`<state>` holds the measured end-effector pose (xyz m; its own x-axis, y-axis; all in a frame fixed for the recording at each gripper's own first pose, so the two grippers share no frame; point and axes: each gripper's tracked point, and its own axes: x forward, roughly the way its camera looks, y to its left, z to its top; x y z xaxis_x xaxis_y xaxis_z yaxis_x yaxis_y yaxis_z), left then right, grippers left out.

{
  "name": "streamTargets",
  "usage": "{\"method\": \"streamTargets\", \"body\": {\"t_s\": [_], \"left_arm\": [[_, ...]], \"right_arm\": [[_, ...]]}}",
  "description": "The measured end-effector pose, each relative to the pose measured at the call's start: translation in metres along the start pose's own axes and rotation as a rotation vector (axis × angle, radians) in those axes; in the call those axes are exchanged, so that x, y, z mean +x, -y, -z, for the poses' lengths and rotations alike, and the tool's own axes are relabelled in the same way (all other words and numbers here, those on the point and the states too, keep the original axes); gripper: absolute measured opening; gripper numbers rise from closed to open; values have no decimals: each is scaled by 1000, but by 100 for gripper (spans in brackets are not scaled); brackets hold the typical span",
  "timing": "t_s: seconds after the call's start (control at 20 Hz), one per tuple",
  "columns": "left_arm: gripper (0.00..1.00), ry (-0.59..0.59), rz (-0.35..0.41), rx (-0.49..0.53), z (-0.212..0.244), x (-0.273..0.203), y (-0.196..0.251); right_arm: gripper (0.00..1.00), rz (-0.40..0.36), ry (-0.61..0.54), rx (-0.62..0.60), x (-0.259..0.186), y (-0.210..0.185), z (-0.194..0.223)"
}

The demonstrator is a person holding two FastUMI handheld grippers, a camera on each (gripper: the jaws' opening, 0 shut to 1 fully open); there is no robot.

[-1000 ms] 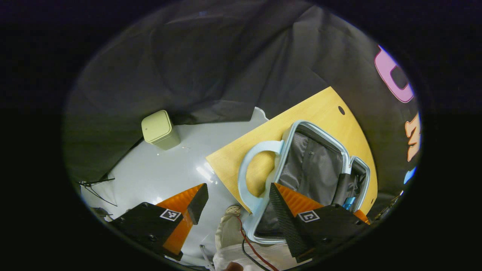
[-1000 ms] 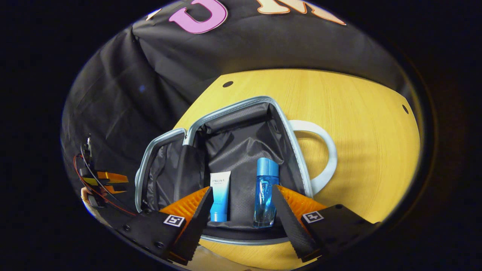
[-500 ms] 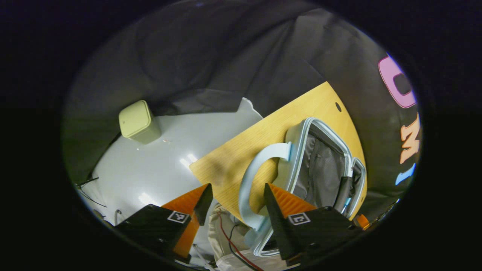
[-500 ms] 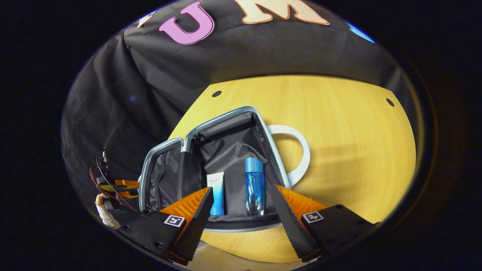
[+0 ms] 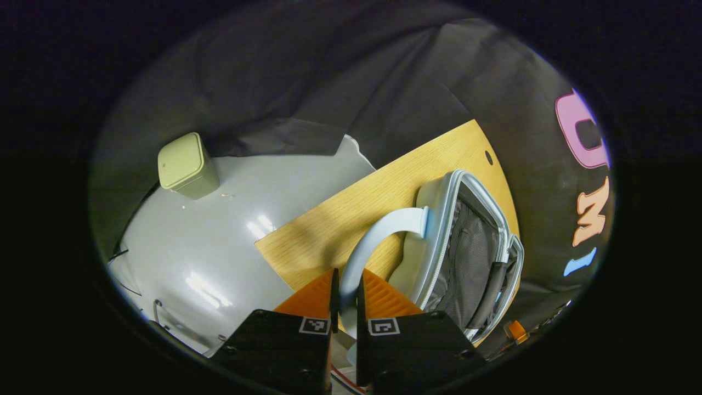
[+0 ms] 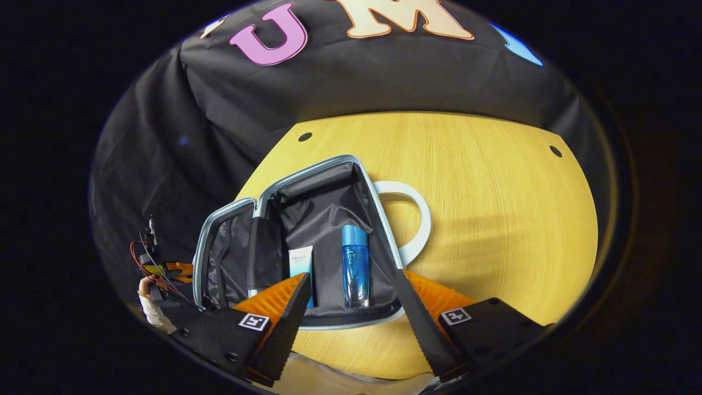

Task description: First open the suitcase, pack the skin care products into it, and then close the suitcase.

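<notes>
Wooden table (image 6: 493, 208) carries the open suitcase (image 6: 323, 230), its dark lining showing at about 8 o'clock of centre in the right gripper view. Opening looks done, and packing seems done too: a tube (image 6: 300, 266) and a blue bottle (image 6: 355, 263) lie side by side on the lining, and I see no other product on the table. Closing is what remains.

The left gripper (image 5: 345, 299) has its fingers pressed together on the pale handle (image 5: 373, 236), at 6 o'clock in its own view, which I judge to be the start of closing the case. The right gripper (image 6: 351, 312) hangs spread wide and holding nothing, just short of the near rim.

Off the table's edge, a pale green bin (image 5: 184, 164) stands on the grey floor (image 5: 230, 230) at 10 o'clock, well apart. Nothing blocks the lid; the upright lid half with its strap (image 6: 258, 247) must fold over the two products without catching them.
</notes>
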<state>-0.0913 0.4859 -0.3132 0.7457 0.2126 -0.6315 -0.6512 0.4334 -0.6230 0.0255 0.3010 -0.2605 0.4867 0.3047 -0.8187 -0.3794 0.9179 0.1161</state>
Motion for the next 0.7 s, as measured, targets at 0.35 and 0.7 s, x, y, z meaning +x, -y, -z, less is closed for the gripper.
{"method": "streamTargets", "body": {"t_s": [0.35,0.7], "left_arm": [[5,21,121,-46,-2,-16,20],[5,58,93,-4,-8,-55,47]], "right_arm": [[97,7,11,7,-4,11,2],[97,-3,47,39,-16,26,0]]}}
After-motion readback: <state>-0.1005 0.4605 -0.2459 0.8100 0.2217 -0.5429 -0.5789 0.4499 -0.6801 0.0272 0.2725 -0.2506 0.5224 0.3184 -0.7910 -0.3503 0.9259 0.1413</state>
